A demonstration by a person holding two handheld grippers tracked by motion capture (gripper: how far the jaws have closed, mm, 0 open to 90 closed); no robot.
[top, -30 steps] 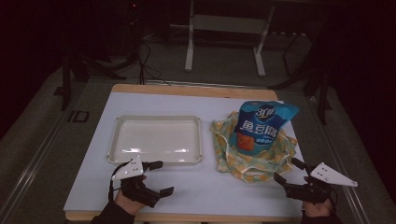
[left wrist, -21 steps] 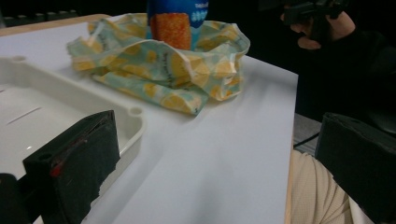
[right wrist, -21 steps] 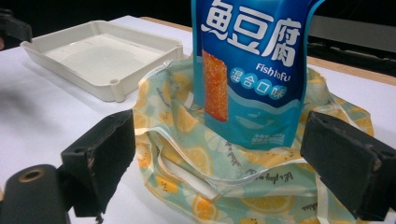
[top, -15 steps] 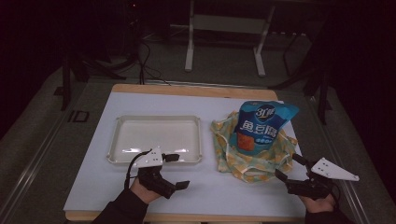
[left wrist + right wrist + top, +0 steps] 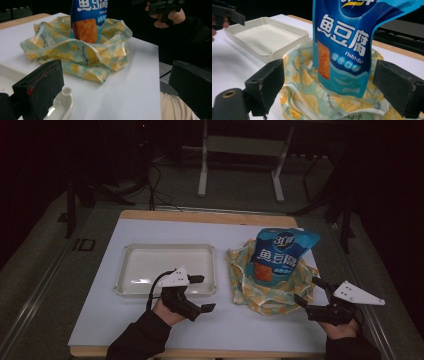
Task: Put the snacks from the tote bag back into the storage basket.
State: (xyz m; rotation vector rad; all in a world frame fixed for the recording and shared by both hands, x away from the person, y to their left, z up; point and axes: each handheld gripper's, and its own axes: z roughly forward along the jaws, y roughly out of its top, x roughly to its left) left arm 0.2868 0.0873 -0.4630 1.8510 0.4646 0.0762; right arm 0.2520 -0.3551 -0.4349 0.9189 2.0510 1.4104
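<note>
While both tongs stand apart and empty, the blue snack pouch (image 5: 281, 254) sits upright in the lemon-print bag (image 5: 265, 282).
The left tongs (image 5: 202, 293) have shifted rightward past the white tray (image 5: 167, 268); right tongs (image 5: 310, 291) wait beside the bag, likely approaching.

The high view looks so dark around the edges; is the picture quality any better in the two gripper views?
High view: the white table is lit, but the room behind is nearly black. Left gripper view: the lemon-print bag is fairly sharp, while the near black jaws are soft and blurred. Right gripper view: the blue fish tofu packet reads clearly, and the white tray is evenly lit without strong glare.
</note>
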